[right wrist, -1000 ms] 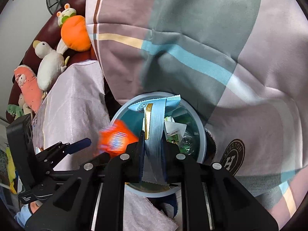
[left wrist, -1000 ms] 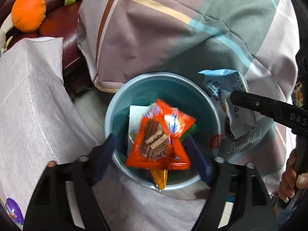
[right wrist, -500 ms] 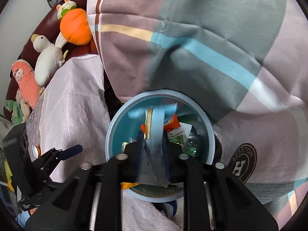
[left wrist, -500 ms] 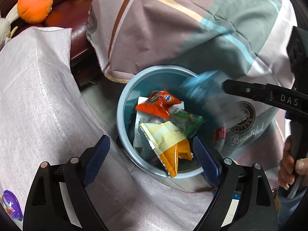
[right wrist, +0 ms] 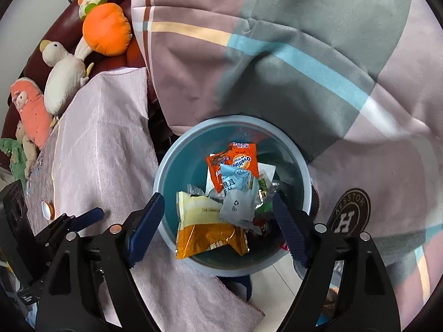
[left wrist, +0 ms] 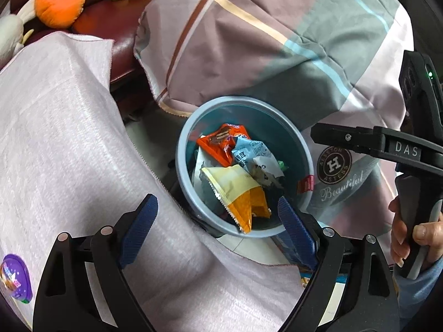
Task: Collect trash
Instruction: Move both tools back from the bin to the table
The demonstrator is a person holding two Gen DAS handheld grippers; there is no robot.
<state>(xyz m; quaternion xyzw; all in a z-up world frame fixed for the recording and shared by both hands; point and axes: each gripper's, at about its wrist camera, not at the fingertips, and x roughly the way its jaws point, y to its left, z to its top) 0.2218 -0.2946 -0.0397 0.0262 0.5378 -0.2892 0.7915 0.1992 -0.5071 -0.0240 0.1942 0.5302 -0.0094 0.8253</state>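
Note:
A blue round trash bin (left wrist: 185, 149) (right wrist: 163, 171) stands on the floor between a cloth-covered table and a quilt. Inside lie an orange wrapper (left wrist: 218, 144) (right wrist: 241, 160), a light blue wrapper (left wrist: 249, 155) (right wrist: 235, 191) and a yellow-and-orange wrapper (left wrist: 235, 191) (right wrist: 205, 229). My left gripper (left wrist: 217, 222) is open and empty above the bin's near rim. My right gripper (right wrist: 218, 218) is open and empty over the bin; it also shows in the left wrist view (left wrist: 360, 144), and the left gripper in the right wrist view (right wrist: 69, 221).
A pale pink cloth-covered table (left wrist: 69, 138) (right wrist: 105, 138) lies left of the bin. A plaid quilt (left wrist: 277, 41) (right wrist: 304, 55) drapes behind and right. Plush toys (right wrist: 105, 27) sit on a dark red sofa (left wrist: 110, 22). A purple lid (left wrist: 15, 279) rests on the cloth.
The orange wrapper fell from my left gripper into the bin. My right gripper opened and the light blue wrapper dropped in. Both grippers pulled back.

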